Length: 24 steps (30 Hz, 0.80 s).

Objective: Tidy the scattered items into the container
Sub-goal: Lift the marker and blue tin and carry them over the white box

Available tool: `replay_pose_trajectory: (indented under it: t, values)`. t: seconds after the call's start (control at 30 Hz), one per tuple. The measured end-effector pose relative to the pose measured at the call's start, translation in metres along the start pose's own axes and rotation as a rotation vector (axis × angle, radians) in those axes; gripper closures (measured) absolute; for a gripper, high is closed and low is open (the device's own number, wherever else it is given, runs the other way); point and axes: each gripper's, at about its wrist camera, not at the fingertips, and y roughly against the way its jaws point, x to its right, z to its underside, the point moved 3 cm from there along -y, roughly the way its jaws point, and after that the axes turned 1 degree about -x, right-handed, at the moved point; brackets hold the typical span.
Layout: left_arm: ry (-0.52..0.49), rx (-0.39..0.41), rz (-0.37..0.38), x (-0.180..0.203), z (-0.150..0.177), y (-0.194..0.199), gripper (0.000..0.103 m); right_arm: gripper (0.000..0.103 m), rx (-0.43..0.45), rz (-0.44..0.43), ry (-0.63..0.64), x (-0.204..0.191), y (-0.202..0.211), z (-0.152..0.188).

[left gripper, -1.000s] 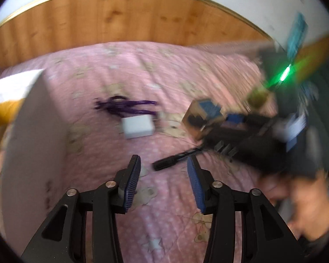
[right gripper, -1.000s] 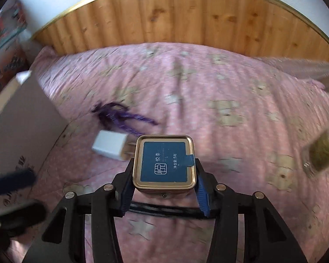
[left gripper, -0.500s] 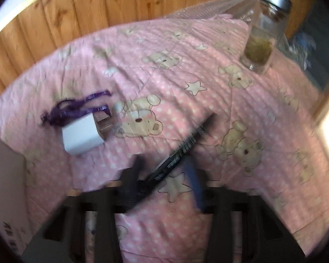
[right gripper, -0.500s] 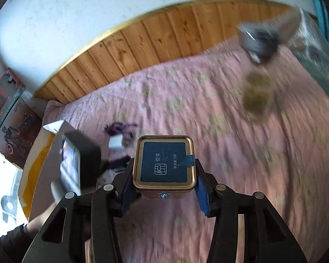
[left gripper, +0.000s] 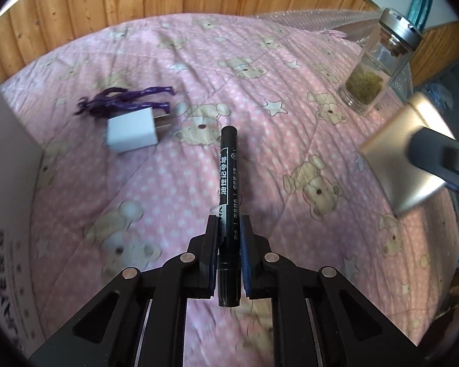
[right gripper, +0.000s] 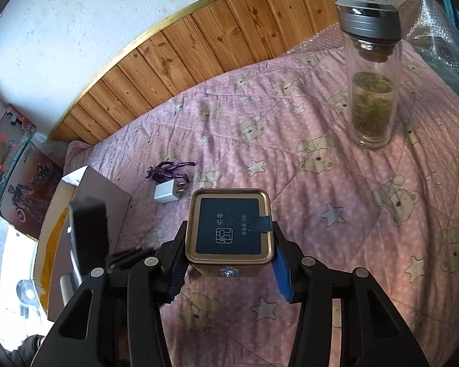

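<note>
Black marker (left gripper: 228,183) sits clamped between the pads of the left gripper (left gripper: 228,238) in the left wrist view, its long axis running straight out along the fingers, cap end pointing away over the pink quilt (left gripper: 290,61). The pen's rear end pokes back past the pads, so the grip is near the tail, not the middle. At the left edge of this view rises the pale wall of the box (left gripper: 6,183), just beside the gripper; that is the side the marker must travel to. Loose on the quilt lie a white charger (left gripper: 131,130) and, touching it on the far side, a purple figure (left gripper: 122,99). A glass jar (left gripper: 379,64) stands upright far right. The gold tin (left gripper: 404,159) shows at the right, carried in the other tool.

From the right wrist view, the right gripper (right gripper: 229,263) holds the tin (right gripper: 229,232) squarely by its two sides, lid facing the camera. The box (right gripper: 85,202) lies to the left, its open top partly hidden by the left tool, which sits between tin and box. The charger (right gripper: 168,192) and figure (right gripper: 168,168) lie ahead, the jar (right gripper: 371,79) upright, well apart at the right.

I judge the left hand nearer the box, so its marker likely goes in first, swung leftward over the wall.
</note>
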Motion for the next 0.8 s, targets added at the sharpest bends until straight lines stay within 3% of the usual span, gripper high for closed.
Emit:
replay_pose_trajectory:
  t: [0.43,0.63,0.8]
  values:
    - [0.042,0.062,-0.058,-0.013,0.032,0.083,0.091,0.054,-0.014,0.002,0.058,-0.025,-0.008,0.010]
    - [0.060,0.058,-0.090,-0.028,0.054,0.103,0.091,0.054,-0.013,0.005,0.093,-0.036,-0.006,0.017]
    - [0.088,0.073,-0.071,-0.033,0.063,0.109,0.091,0.054,-0.017,0.018,0.118,-0.043,-0.007,0.021]
